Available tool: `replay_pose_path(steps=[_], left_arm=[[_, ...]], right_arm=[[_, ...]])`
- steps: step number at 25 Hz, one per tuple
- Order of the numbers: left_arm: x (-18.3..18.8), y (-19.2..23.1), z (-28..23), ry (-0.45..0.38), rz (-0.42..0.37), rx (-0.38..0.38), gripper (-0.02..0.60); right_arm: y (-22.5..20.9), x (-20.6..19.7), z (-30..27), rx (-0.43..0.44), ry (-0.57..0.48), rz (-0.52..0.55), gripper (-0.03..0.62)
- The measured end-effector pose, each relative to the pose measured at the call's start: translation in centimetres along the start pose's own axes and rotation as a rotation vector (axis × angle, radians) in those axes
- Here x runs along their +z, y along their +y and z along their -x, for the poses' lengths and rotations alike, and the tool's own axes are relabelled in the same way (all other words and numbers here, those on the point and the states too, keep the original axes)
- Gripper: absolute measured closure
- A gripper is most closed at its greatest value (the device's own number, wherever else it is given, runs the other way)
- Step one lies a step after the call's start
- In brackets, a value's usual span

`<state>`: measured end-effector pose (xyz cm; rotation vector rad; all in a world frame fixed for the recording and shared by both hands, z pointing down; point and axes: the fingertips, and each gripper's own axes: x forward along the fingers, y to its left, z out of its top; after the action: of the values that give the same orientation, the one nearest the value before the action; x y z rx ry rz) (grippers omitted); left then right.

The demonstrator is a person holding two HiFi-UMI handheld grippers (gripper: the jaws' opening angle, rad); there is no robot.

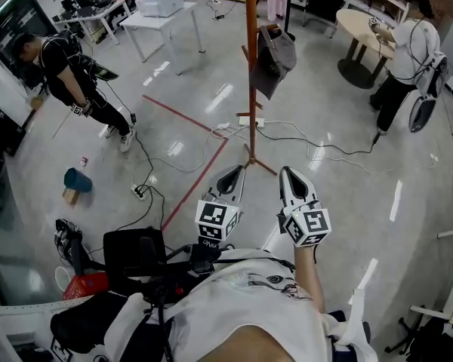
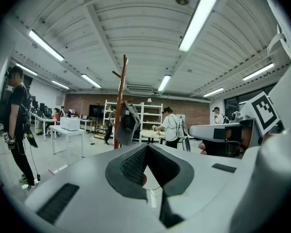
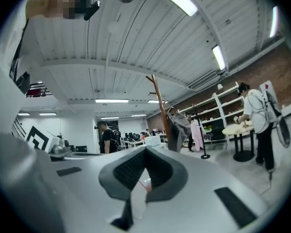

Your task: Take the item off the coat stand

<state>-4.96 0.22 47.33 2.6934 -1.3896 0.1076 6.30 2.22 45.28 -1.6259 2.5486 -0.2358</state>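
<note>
A wooden coat stand (image 1: pixel 251 66) rises from the shiny floor ahead of me. A dark grey item (image 1: pixel 274 59), which looks like a cap, hangs from a peg on its right side. The two grippers are held side by side, well short of the stand's feet. My left gripper (image 1: pixel 236 170) and my right gripper (image 1: pixel 287 171) both have their jaws together and hold nothing. In the left gripper view the item (image 2: pixel 127 125) hangs on the pole beyond the closed left gripper (image 2: pixel 145 149). In the right gripper view the item (image 3: pixel 178 125) shows past the closed right gripper (image 3: pixel 145 152).
Cables (image 1: pixel 302 138) and a power strip (image 1: pixel 245 121) lie around the stand's feet, beside a red tape line (image 1: pixel 189 119). A person in black (image 1: pixel 68 74) stands at the left, a person in white (image 1: pixel 408 51) by a round table (image 1: pixel 362 29). A white table (image 1: pixel 162 17) is behind.
</note>
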Motion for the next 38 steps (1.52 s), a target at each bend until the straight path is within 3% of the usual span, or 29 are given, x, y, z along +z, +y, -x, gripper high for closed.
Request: replay_pose_path(steps=[6,15,20,31,38], left_arm=[[0.1,-0.8,-0.5,0.0,0.015,0.027,0.58],[-2.7,-1.3,-1.7,0.079,0.023,0.041,0.58],[-2.6,0.7,-4.2,0.079,0.032,0.032,0.58],[-0.3,6.5,-13.5,0.062,0.038,-0.078,0.58],[-0.5,10.8,-16.3,0.084,0.045,-0.082,0.58]], right_arm=[[-0.2,0.0,0.5,0.021,0.026,0.0,0.589],[-2.1,-2.7,-0.1,0.025,0.082,-0.06,0.589],[-2.9,-2.7,-3.4,0.021,0.088,-0.062,0.589],[-5.7,-1.3,-13.7,-0.035,0.081,-0.062,0.589],[-7.3,-2.1,-18.7,-0.077,0.097,-0.085,0.589]])
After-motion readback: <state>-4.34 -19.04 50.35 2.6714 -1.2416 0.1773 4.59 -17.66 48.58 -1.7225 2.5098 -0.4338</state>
